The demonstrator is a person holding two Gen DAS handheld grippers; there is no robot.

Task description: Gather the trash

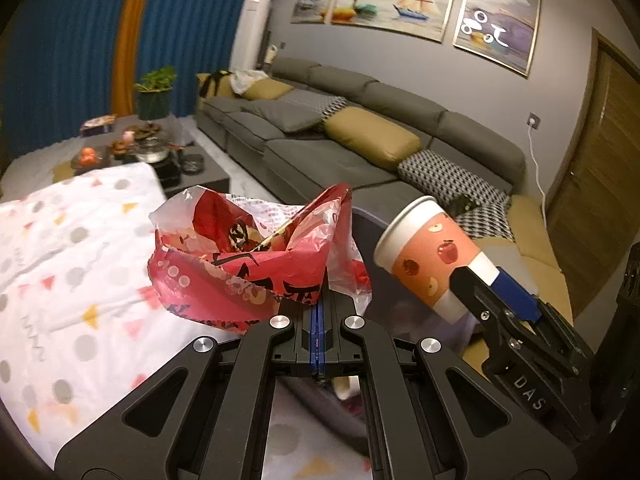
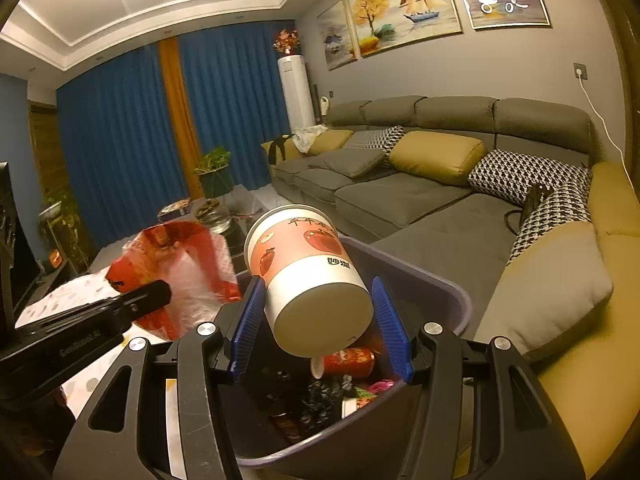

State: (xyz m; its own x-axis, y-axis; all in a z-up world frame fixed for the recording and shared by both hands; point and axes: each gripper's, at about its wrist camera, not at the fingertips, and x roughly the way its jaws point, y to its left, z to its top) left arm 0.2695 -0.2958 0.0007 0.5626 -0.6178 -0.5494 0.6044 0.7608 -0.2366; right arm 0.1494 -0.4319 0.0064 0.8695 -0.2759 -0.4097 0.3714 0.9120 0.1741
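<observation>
Right wrist view: the right gripper [image 2: 318, 320] has its blue pads closed against the base of a paper cup [image 2: 304, 272], held tilted over a grey bin [image 2: 432, 280]. Inside the bin at 6 o'clock lie a red can [image 2: 348, 362] and dark wrappers.

Left wrist view: the left gripper [image 1: 318, 316] is fully closed, pinching the lower edge of a red plastic bag [image 1: 244, 264] above a patterned tablecloth [image 1: 60, 260].

The cup looks light and easily crushed; a grip near its stiff base seems safest. The bag looks limp and slippery.

The bin's rim sits close under both loads, with open room toward the sofa [image 2: 420, 196] at 2 o'clock.
</observation>
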